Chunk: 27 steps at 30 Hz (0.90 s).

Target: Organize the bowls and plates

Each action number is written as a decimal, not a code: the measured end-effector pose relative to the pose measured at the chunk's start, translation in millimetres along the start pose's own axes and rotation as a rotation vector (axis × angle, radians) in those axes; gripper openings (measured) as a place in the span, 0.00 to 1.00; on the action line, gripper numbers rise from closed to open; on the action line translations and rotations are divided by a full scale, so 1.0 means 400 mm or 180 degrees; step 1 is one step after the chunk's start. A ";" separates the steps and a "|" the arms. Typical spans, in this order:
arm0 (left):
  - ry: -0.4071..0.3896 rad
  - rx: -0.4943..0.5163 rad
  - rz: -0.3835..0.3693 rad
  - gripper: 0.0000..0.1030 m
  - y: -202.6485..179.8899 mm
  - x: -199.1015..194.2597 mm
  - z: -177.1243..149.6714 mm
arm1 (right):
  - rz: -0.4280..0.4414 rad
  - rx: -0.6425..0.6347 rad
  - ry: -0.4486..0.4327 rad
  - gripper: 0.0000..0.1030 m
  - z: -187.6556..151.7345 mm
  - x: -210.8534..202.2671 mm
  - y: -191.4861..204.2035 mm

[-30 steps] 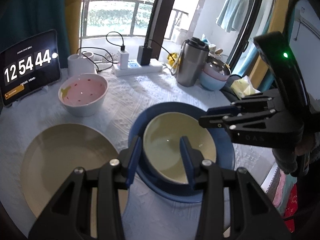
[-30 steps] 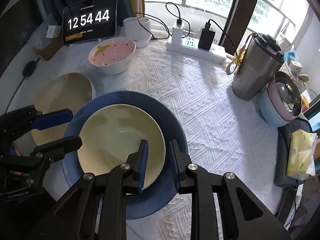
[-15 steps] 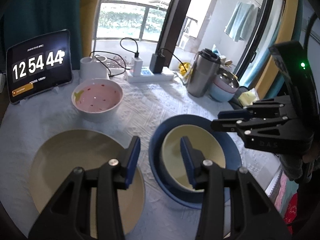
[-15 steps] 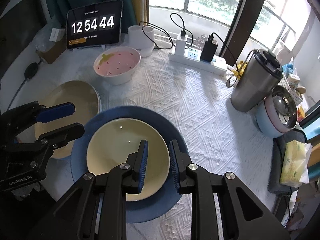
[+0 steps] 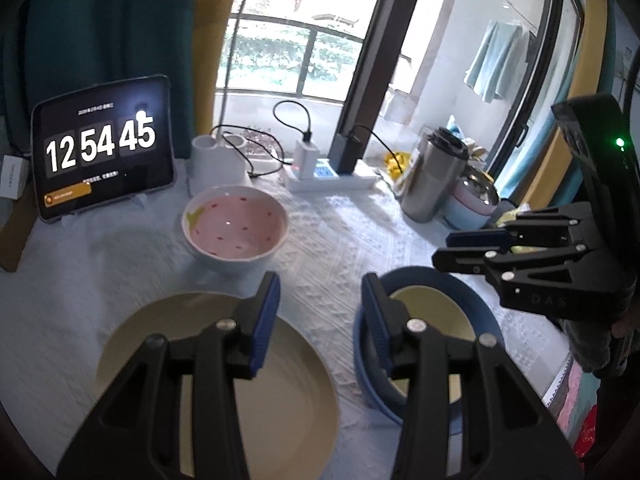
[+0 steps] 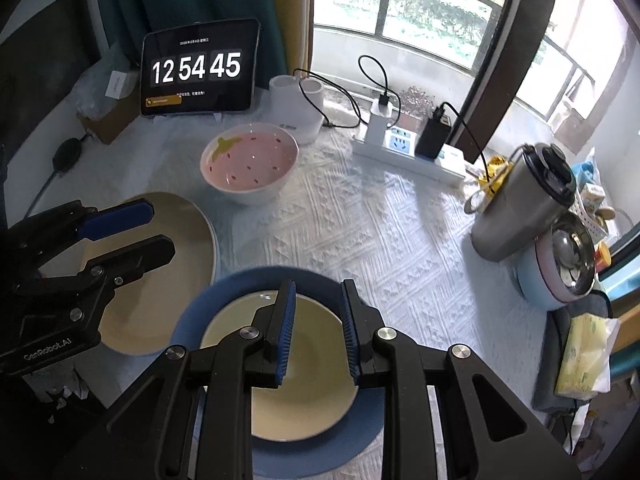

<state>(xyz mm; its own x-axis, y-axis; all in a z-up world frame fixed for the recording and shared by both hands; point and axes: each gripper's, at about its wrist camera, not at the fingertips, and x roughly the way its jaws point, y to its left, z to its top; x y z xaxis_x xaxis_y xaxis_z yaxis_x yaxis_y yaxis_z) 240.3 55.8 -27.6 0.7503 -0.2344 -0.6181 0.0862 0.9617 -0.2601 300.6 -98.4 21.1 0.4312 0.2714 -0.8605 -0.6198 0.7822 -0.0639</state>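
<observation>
A cream bowl (image 6: pixel 304 364) sits in a blue plate (image 6: pixel 224 292) at the table's front; it also shows in the left wrist view (image 5: pixel 424 304). A cream plate (image 5: pixel 168 344) lies to its left, also in the right wrist view (image 6: pixel 176 240). A pink strawberry-pattern bowl (image 5: pixel 236 232) stands behind them, also in the right wrist view (image 6: pixel 250 162). My left gripper (image 5: pixel 320 300) is open and empty, raised above the gap between the two plates. My right gripper (image 6: pixel 318 312) is open and empty above the cream bowl.
A tablet clock (image 6: pixel 198 70), a white holder (image 6: pixel 296 104) and a power strip (image 6: pixel 404 148) with cables line the back. A steel tumbler (image 6: pixel 524 208), a lidded pot (image 6: pixel 560 264) and a tissue pack (image 6: pixel 584 356) stand at the right edge.
Both grippers have risen and pulled back from the cream bowl. The left gripper has swung left toward the cream plate. The right gripper's jaws have opened wider.
</observation>
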 end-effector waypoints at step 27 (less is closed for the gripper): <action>0.0042 -0.0572 0.0125 0.43 0.181 0.053 0.053 | 0.0102 0.0025 -0.0133 0.23 0.159 0.074 0.054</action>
<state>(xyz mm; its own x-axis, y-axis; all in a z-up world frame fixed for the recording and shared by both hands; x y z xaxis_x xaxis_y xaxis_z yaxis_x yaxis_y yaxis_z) 276.2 123.4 -43.8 0.7420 -0.2002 -0.6398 -0.0624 0.9296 -0.3632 341.5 -37.7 26.3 0.4382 0.3195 -0.8402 -0.6287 0.7770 -0.0324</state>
